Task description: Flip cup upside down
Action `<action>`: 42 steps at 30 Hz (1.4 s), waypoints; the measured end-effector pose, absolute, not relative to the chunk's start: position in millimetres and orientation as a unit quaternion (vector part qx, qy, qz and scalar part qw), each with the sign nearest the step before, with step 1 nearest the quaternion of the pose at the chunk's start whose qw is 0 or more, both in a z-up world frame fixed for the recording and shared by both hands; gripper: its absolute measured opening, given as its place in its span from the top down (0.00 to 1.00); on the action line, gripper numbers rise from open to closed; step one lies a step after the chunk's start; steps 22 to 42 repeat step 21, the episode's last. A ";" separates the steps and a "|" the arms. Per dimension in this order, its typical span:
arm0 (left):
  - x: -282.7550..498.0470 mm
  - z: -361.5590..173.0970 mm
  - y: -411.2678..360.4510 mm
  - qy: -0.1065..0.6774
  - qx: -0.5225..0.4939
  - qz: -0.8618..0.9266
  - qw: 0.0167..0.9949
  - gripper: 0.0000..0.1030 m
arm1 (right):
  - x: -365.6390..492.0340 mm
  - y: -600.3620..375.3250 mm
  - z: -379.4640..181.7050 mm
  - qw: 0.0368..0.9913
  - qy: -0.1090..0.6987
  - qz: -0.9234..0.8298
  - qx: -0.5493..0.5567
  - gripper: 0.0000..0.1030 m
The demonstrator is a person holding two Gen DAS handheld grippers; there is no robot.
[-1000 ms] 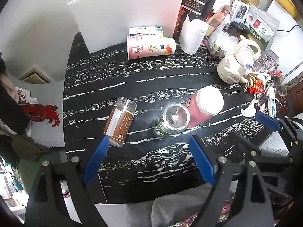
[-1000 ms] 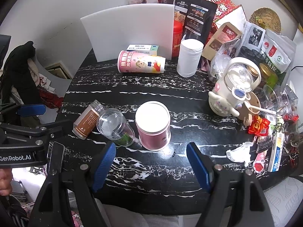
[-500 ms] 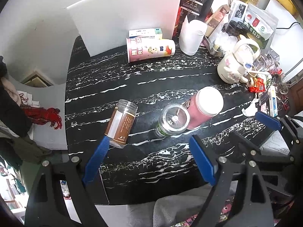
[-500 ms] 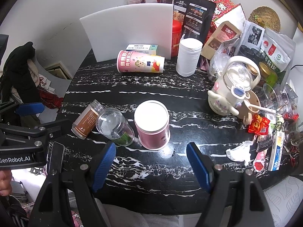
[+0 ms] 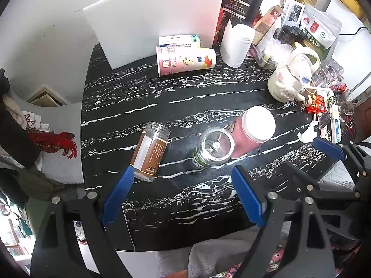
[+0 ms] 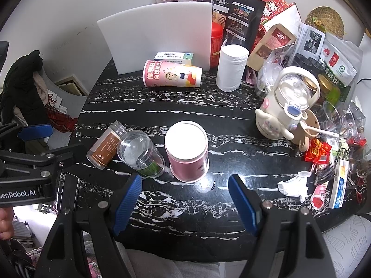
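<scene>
While both grippers, left (image 5: 180,197) and right (image 6: 185,201), hover with fingers spread and empty, we have flipped nothing: the cup (image 6: 186,149) stands mid-bench, toward its near edge.

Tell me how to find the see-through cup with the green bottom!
Look at the black table near its front edge. Beside the pink tub with the white lid stands the clear cup; unlike the brown jar lying down, it stands upright.
</scene>
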State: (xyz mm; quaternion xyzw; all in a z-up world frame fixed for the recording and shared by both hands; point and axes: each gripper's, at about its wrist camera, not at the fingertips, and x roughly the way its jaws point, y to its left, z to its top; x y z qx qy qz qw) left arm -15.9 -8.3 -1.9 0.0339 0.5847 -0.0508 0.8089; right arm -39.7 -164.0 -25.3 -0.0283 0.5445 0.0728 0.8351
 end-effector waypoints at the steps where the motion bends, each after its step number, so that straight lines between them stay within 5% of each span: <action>1: -15.9 -2.1 -8.3 0.585 0.034 -0.051 0.809 0.17 | -40.1 -163.9 -25.4 0.835 0.545 0.073 -0.028 0.25; 42: -22.5 -12.3 -10.5 0.597 0.033 -0.049 0.800 0.17 | -42.5 -160.7 -33.4 0.825 0.559 0.078 -0.024 0.25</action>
